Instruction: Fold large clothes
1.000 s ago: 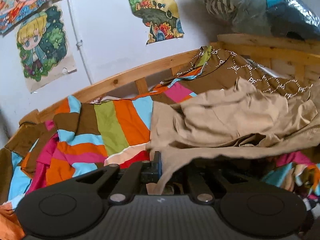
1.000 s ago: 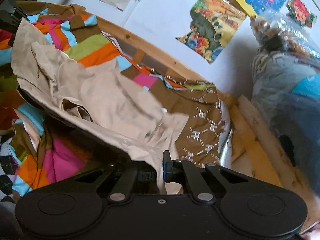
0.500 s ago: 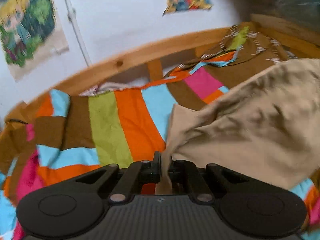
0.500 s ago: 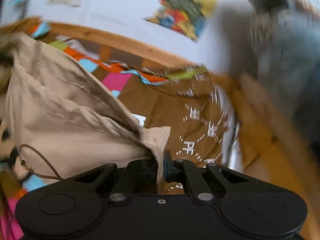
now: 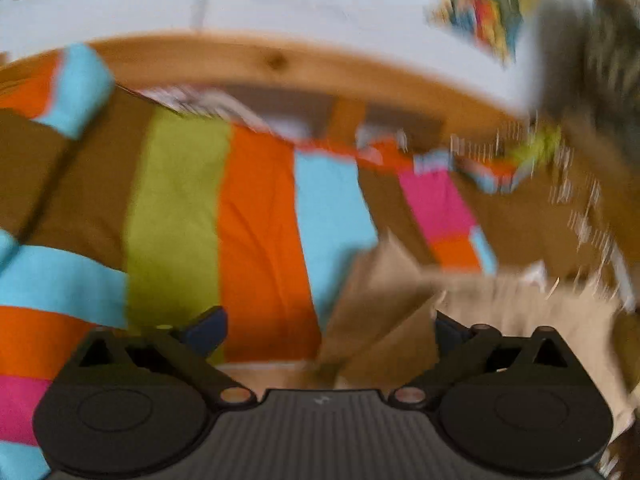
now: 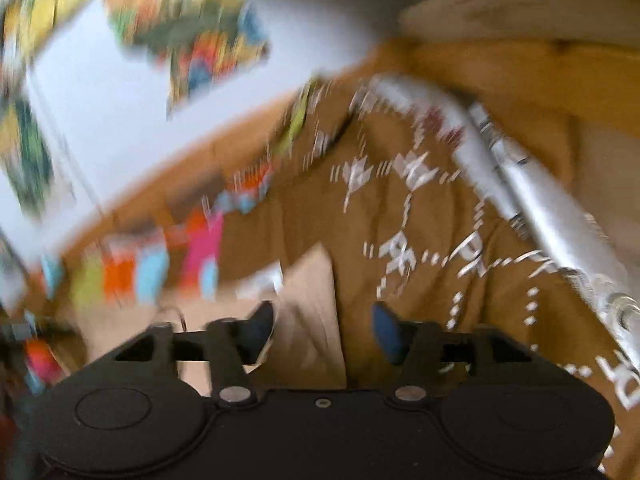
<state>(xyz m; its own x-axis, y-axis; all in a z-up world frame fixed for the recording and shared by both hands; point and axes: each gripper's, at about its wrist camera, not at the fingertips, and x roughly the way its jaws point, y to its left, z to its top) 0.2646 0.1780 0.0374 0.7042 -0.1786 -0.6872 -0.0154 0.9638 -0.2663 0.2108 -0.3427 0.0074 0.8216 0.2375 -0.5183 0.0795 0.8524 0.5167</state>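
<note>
1. While both views are smeared with motion blur, you can trust only the coarse layout, so your main risk is placing the next grasp by guesswork and catching the striped bedspread (image 5: pixel 256 220) along with, or instead of, the tan garment (image 5: pixel 384 312).
2. The tan garment lies loose on the bed at the lower right of the left wrist view, and at the lower centre of the right wrist view (image 6: pixel 308 300). With nothing pinching it, its edges can slump or crease, which would spoil a clean fold line.
3. A brown patterned cloth (image 6: pixel 420 220) sits just beside the garment in the right half of the right wrist view. If you close low there, you may pick up that layer too.
4. Your left gripper (image 5: pixel 330 326) has its jaws spread wide. The tan cloth shows in the gap and seems to meet the right-hand finger, but nothing is clamped.
5. Your right gripper (image 6: pixel 322 326) is also spread, less widely. A tan flap shows between the fingers and seems to brush the left-hand one; it is not pinched.
6. The wooden bed rail (image 5: pixel 280 64) runs across the upper part of the left wrist view, near enough for a fast sweep to strike it.
</note>
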